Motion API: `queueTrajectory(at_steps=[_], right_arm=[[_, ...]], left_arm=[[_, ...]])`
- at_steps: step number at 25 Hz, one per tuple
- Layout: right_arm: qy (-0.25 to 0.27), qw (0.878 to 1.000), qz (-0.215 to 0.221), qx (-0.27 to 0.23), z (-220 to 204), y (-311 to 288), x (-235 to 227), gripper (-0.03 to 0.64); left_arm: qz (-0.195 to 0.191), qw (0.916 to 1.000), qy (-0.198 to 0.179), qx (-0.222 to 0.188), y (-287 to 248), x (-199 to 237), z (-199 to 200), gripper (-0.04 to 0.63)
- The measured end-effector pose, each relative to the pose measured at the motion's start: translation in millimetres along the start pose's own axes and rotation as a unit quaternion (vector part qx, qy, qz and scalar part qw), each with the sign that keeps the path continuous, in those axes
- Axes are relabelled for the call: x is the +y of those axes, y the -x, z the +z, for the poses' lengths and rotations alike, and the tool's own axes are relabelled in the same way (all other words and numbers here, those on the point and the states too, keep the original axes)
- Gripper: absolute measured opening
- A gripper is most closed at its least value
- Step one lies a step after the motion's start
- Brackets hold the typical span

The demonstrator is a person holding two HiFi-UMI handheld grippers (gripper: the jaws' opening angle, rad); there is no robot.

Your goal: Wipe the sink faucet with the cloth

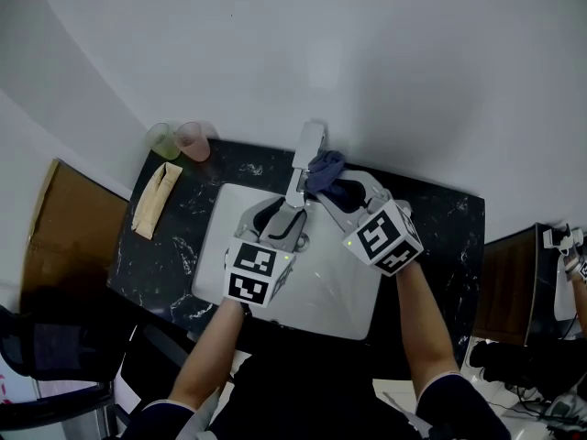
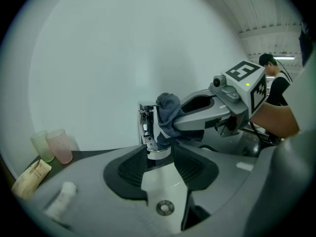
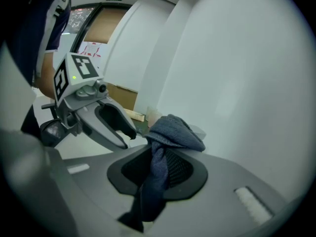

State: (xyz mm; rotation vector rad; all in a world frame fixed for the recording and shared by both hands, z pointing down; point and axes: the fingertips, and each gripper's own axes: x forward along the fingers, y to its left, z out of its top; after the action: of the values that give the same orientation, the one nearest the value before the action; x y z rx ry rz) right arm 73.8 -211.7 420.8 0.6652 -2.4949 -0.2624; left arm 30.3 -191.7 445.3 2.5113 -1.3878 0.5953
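A chrome faucet (image 1: 305, 160) stands at the back of the white sink (image 1: 344, 291), its spout reaching over the basin. My left gripper (image 1: 286, 216) comes in from the front and its jaws close around the lower end of the faucet (image 2: 148, 127); in the left gripper view the chrome part sits between the black pads (image 2: 133, 168). My right gripper (image 1: 328, 187) is shut on a dark blue cloth (image 1: 326, 169), held against the faucet's right side. In the right gripper view the cloth (image 3: 170, 132) bunches at the jaw tips and hangs down between them, hiding the faucet.
On the black marble counter (image 1: 440, 218), at the sink's left, stand a green cup (image 1: 163, 141) and a pink cup (image 1: 193, 141) by the wall, with a beige packet (image 1: 154, 200) in front of them. A brown board (image 1: 64, 236) leans further left. A person (image 2: 272, 68) stands in the background.
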Motion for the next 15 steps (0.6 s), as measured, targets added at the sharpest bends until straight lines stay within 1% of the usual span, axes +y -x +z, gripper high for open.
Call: queueTrajectory(at_steps=[4,7,9,12,15], right_arm=[[0.014,0.999,0.041,0.005,-10,1,34,0.075],[-0.003,0.998,0.056,0.008,-22,-2,44,0.075],[-0.017,0.998,0.054,0.015,-29,-6,41,0.075],[-0.038,0.998,0.041,0.024,-40,-15,29,0.075],[-0.063,0.998,0.016,0.028,-46,-25,7,0.075]], left_arm=[[-0.006,1.0,-0.003,-0.003,1,0,1,0.173],[-0.003,1.0,-0.006,-0.004,1,1,1,0.169],[0.004,1.0,-0.006,-0.004,1,5,1,0.133],[0.005,1.0,-0.006,-0.004,1,5,0,0.133],[0.004,1.0,-0.003,-0.004,1,3,1,0.133]])
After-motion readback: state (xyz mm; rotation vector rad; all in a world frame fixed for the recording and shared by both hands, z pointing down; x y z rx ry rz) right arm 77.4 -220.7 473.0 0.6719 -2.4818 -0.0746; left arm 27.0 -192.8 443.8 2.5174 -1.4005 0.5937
